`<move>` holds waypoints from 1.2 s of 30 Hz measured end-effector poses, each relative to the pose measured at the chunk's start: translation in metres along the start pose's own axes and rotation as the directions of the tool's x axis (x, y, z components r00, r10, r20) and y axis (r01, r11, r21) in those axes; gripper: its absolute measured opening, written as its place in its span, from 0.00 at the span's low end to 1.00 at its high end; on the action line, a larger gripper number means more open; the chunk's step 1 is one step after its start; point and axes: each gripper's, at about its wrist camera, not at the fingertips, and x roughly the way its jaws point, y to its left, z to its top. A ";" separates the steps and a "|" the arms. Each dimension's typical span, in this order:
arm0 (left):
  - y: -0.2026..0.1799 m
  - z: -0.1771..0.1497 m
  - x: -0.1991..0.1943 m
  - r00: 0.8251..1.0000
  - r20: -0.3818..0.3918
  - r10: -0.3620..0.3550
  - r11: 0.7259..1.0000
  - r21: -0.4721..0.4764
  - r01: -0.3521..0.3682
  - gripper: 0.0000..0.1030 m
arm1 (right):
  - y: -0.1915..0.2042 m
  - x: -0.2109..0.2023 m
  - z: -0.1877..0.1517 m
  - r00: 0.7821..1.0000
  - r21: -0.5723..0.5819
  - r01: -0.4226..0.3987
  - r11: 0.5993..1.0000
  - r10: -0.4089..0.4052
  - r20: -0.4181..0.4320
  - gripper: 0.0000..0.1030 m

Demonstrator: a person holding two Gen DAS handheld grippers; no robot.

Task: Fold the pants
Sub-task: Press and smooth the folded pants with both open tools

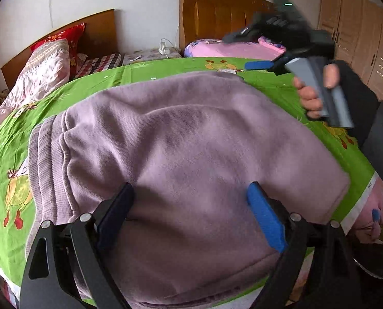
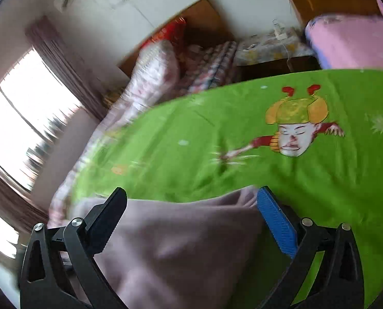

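- One pair of purple pants (image 1: 181, 154) lies folded up in a soft pile. It fills the middle of the left wrist view and sits on the green sheet (image 1: 114, 77).
- The ribbed waistband (image 1: 47, 159) shows at the left side of the pile.
- In the right wrist view the pants (image 2: 181, 244) fill the bottom middle, and the picture is blurry.
- There are two grippers, and each has one black finger and one blue finger.
- The left gripper (image 1: 191, 203) is at the bottom of its view, over the pants. Its jaws stand wide apart. No cloth is pinched between them.
- The right gripper (image 2: 191, 206) is at the bottom of its view, over the far edge of the pants. Its jaws stand wide apart too, and they pinch nothing.
- In the left wrist view the right gripper is at the upper right, up above the sheet, held by one hand (image 1: 317, 90) in a dark sleeve.
- The green sheet has cartoon pictures on it. One cartoon kid (image 2: 294, 131) shows clearly at the right of the right wrist view.
- Two brown headboards (image 1: 222, 13) stand along the white wall at the top.
- One pink blanket (image 1: 230, 50) lies at the upper middle.
- One red pillow (image 1: 68, 34) is at the upper left.
- Brown cupboards (image 1: 358, 33) are at the upper right.
- One bright window (image 2: 24, 128) is at the left of the right wrist view.
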 end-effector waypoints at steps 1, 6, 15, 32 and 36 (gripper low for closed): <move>-0.001 0.000 -0.001 1.000 0.009 0.003 1.000 -0.002 -0.003 0.88 | 0.005 -0.014 -0.006 0.998 0.010 -0.065 0.998 0.065 0.016 0.96; -0.001 -0.002 0.000 1.000 0.023 0.018 1.000 0.008 -0.019 0.90 | 0.036 -0.016 -0.028 0.967 -0.033 -0.242 0.970 0.238 -0.095 0.96; -0.001 -0.010 -0.002 1.000 0.016 0.020 1.000 0.007 -0.020 0.90 | 0.017 0.061 -0.011 0.970 0.079 -0.109 0.991 0.124 -0.209 0.95; -0.007 -0.010 -0.001 0.999 0.013 0.036 0.999 0.003 -0.036 0.91 | 0.103 0.095 -0.037 0.941 -0.056 -0.045 0.997 0.024 -0.338 0.96; -0.009 -0.011 -0.002 0.999 0.015 0.042 0.999 0.004 -0.042 0.91 | 0.105 0.083 -0.033 0.954 0.019 -0.129 0.992 0.129 -0.272 0.96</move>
